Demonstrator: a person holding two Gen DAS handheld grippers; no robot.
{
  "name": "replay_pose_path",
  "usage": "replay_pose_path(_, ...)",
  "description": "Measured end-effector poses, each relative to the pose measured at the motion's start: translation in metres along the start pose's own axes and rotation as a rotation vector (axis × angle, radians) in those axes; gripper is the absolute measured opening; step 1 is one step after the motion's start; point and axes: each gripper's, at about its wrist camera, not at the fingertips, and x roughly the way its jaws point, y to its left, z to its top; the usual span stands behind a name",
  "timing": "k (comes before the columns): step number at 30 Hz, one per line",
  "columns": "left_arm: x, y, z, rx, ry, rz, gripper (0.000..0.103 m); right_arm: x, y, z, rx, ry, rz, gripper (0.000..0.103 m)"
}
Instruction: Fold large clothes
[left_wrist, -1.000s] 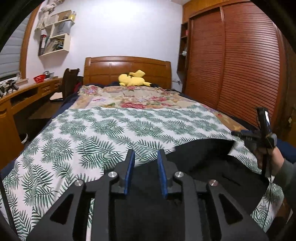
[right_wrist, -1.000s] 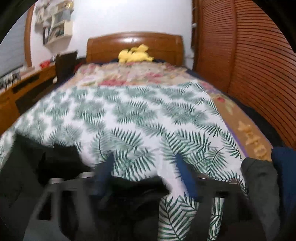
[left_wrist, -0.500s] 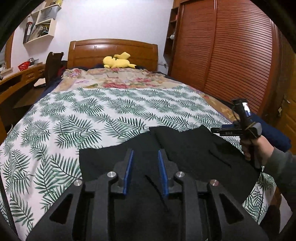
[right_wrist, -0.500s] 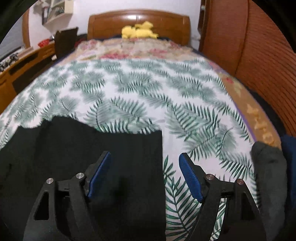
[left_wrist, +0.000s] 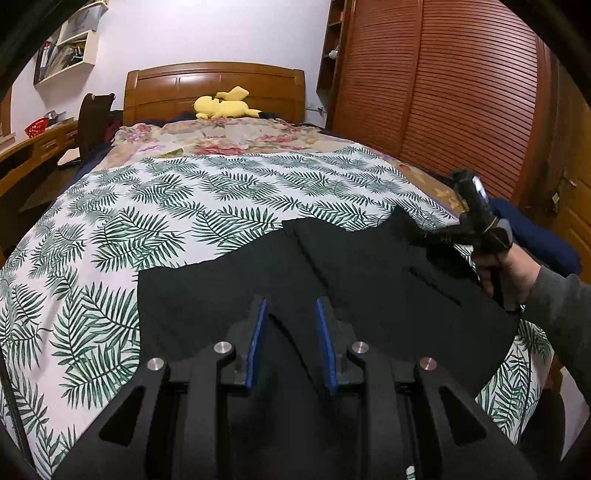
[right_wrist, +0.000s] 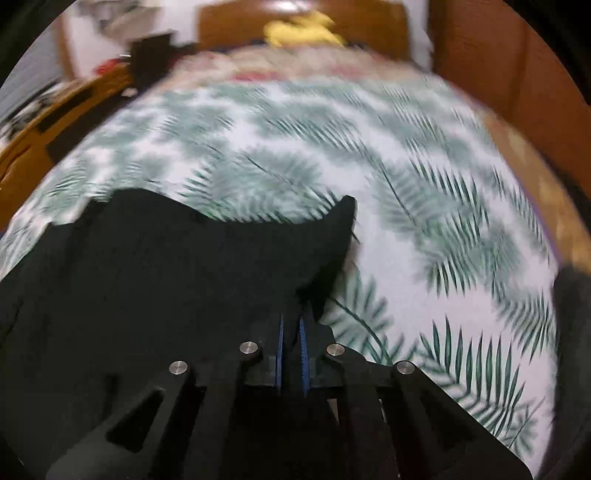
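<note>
Right wrist: blk garment (right_wrist: 155, 280) on bedspread (right_wrist: 424, 206)

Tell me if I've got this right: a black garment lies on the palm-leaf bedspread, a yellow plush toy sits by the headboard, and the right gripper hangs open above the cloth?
Not quite. In the right wrist view the right gripper is shut on the edge of the black garment, with a fold of cloth pinched between its blue pads. The rest stands: the garment lies on the palm-leaf bedspread, and the yellow plush toy sits by the headboard.

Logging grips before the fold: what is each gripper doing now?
Left gripper: open, over the black garment, holding nothing.
Right gripper: shut on the black garment's edge.
</note>
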Motion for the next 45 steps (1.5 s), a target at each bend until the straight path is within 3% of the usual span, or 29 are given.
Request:
replay_pose_path(2, 0.0, -0.003, -0.002, 0.008, 0.005, -0.003, 0.024, -0.019, 0.0, 0.004, 0.014, -0.089, -0.051, 0.002)
replay_pose_path(4, 0.0, -0.005, -0.003, 0.012, 0.007, -0.005, 0.024, -0.029, -0.007, 0.008, 0.057, -0.122, -0.17, 0.002)
replay_pose_path(8, -0.003, -0.008, -0.005, 0.017, 0.007, -0.01, 0.024, -0.032, -0.018, 0.009, 0.108, -0.103, -0.283, 0.002)
replay_pose_path(11, -0.007, -0.01, -0.006, 0.018, 0.004, -0.012, 0.025, -0.03, -0.022, 0.009, 0.126, -0.063, -0.282, 0.004)
replay_pose_path(14, -0.01, -0.009, -0.007, 0.02, 0.001, -0.012, 0.025, -0.042, -0.016, 0.009, 0.09, -0.081, -0.315, 0.026)
replay_pose_path(15, -0.011, -0.01, -0.007, 0.02, 0.0, -0.013, 0.025, -0.047, -0.013, 0.007, 0.081, -0.089, -0.303, 0.04)
replay_pose_path(17, -0.014, -0.011, -0.009, 0.023, -0.001, -0.013, 0.025, -0.062, -0.005, 0.002, 0.066, -0.103, -0.257, 0.05)
replay_pose_path(27, -0.026, -0.026, -0.026, 0.049, 0.008, -0.015, 0.025, -0.115, 0.074, -0.067, -0.084, -0.096, -0.039, 0.05)
replay_pose_path(31, -0.029, -0.028, -0.04, 0.048, 0.024, -0.009, 0.025, -0.125, 0.104, -0.09, -0.159, -0.128, -0.016, 0.05)
replay_pose_path(38, -0.036, -0.038, -0.064, 0.054, 0.045, 0.005, 0.026, -0.116, 0.126, -0.116, -0.185, -0.105, 0.025, 0.05)
replay_pose_path(45, -0.042, -0.044, -0.073, 0.051, 0.047, 0.008, 0.026, -0.089, 0.126, -0.133, -0.201, -0.045, -0.02, 0.05)
